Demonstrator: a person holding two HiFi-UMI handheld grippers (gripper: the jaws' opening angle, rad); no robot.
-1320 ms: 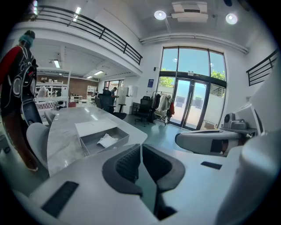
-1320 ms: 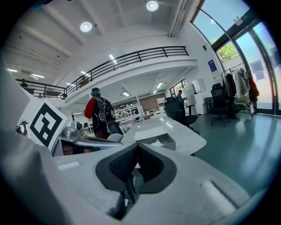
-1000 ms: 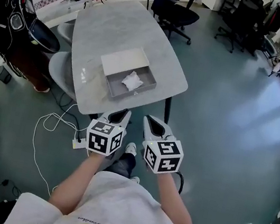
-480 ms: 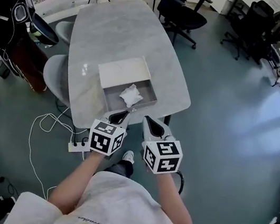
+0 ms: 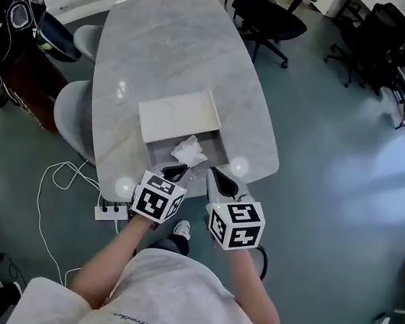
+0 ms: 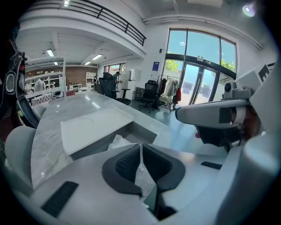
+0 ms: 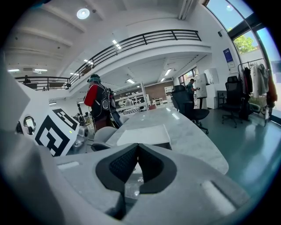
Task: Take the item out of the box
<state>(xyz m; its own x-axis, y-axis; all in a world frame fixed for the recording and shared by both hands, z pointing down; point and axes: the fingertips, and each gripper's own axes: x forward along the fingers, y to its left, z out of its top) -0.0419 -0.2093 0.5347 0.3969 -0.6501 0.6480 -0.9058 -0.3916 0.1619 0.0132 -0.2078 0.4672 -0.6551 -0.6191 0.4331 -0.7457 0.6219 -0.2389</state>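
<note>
Left gripper: jaws pressed together, nothing between them. Right gripper: likewise closed, empty.

Both hover side by side at lower centre of the head view, tips just short of the near wall of the open shallow grey box. The box sits at the near end of the grey marble-look oval table. The crumpled white item lies inside, just beyond the left tips.

Step judged: approach, grasp not begun. Next move likely needs one pair of jaws to open, then descend over the item.

Left gripper view shows the item peeking above its jaws. Right gripper view shows mainly the box's white lid flap, with the item largely hidden.
</note>
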